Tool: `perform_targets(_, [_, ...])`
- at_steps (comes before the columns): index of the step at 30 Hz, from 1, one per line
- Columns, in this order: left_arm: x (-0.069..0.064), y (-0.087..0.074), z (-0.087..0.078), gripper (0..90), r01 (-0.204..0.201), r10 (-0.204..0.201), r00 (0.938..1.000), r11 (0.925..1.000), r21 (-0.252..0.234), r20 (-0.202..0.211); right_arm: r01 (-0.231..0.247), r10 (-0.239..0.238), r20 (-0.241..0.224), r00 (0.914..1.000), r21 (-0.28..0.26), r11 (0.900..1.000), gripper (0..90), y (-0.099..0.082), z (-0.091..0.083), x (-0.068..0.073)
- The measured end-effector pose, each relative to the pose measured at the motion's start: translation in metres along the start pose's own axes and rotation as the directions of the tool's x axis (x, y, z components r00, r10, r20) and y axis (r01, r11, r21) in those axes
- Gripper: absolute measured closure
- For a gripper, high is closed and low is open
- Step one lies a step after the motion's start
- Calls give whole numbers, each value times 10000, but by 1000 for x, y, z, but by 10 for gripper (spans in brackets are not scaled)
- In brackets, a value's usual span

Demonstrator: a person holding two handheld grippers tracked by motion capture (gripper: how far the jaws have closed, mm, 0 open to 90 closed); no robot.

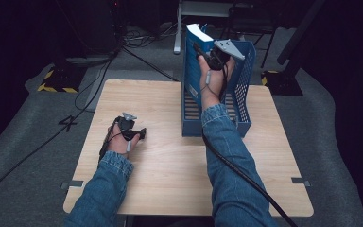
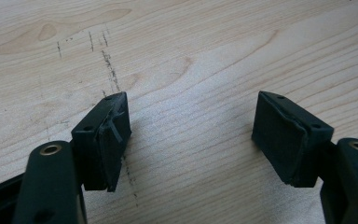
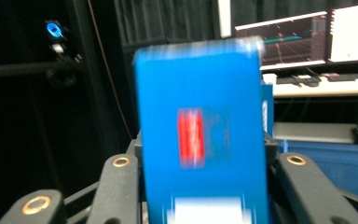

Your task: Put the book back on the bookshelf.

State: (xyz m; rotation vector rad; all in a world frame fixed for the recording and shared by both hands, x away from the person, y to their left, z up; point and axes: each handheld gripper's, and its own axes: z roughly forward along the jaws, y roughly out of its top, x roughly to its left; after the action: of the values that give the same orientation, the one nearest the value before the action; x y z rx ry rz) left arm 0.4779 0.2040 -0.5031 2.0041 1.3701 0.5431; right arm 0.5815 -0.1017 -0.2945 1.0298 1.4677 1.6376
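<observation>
A blue book [image 1: 198, 39] with a red label on its spine [image 3: 200, 140] stands upright in the blue file rack [image 1: 242, 94] at the back of the wooden table [image 1: 170, 170]. My right gripper [image 1: 207, 56] is raised at the rack's top and shut on the book, one jaw on each cover. My left gripper [image 1: 139, 133] rests low on the table at the left, open, with only bare wood between its pads [image 2: 107, 135].
The rack's far wall is perforated plastic [image 1: 248, 56]. A thick black cable [image 1: 246, 177] trails from the right gripper over the table's front. Desk legs and cables lie on the floor behind the table; monitors [image 3: 303, 39] glow beyond the book.
</observation>
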Motion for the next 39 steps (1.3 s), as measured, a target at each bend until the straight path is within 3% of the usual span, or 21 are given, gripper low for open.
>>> perform_targets(1, [0, 0, 0, 280, -8, 8, 10000, 10000, -6, -1, 11, -13, 129, 9999, 152, 9999, 574, -5, 1, 3])
perform_targets(2, [0, 0, 0, 282, -17, 17, 10000, 10000, -23, -16, -83, 38, 431, 9991, 1041, 9945, 574, -23, 6, 6])
perform_targets(4, [0, 0, 0, 283, -47, 47, 10000, 10000, -23, -5, -345, 281, 421, 9987, 1608, 9864, 583, -43, 11, 4])
perform_targets(5, [0, 0, 0, 283, -36, 36, 10000, 10000, 2, 11, -345, 281, 421, 9987, 1608, 9864, 583, -43, 11, 4])
perform_targets(6, [0, 0, 0, 283, -46, 46, 10000, 10000, -20, -8, -439, 404, 294, 9988, 1312, 9904, 587, -55, 12, 2])
perform_targets(7, [0, 0, 0, 283, -9, 9, 10000, 10000, -1, 20, -129, 100, 307, 9995, 977, 9951, 586, -59, 10, 3])
perform_targets(10, [0, 0, 0, 282, -7, 7, 10000, 10000, -25, 3, 224, -281, 515, 9983, 1067, 9940, 584, -57, 9, 5])
perform_targets(13, [0, 0, 0, 283, -60, 60, 10000, 10000, -21, -1, 93, -161, 684, 9975, 985, 9951, 583, -59, 6, 5])
perform_targets(17, [0, 0, 0, 284, -64, 64, 10000, 10000, -15, -19, 359, -432, 871, 9953, 836, 9958, 581, -64, 2, 15])
perform_targets(21, [0, 0, 0, 285, -62, 62, 10000, 10000, -10, -25, 86, -159, 1121, 9936, 653, 9978, 579, -67, 4, 20])
perform_targets(25, [0, 0, 0, 285, -53, 53, 10000, 10000, -18, -25, 451, -522, 1197, 9914, 609, 9971, 577, -70, 9, 20])
perform_targets(31, [0, 0, 0, 284, -58, 58, 10000, 10000, -17, -15, 608, -706, 956, 9929, 1015, 9930, 537, -69, 7, 11])
perform_targets(39, [-2, -5, -5, 279, -100, 100, 9999, 9999, 9, 76, 439, -463, 203, 9987, 1086, 9931, 371, -44, -21, 11])
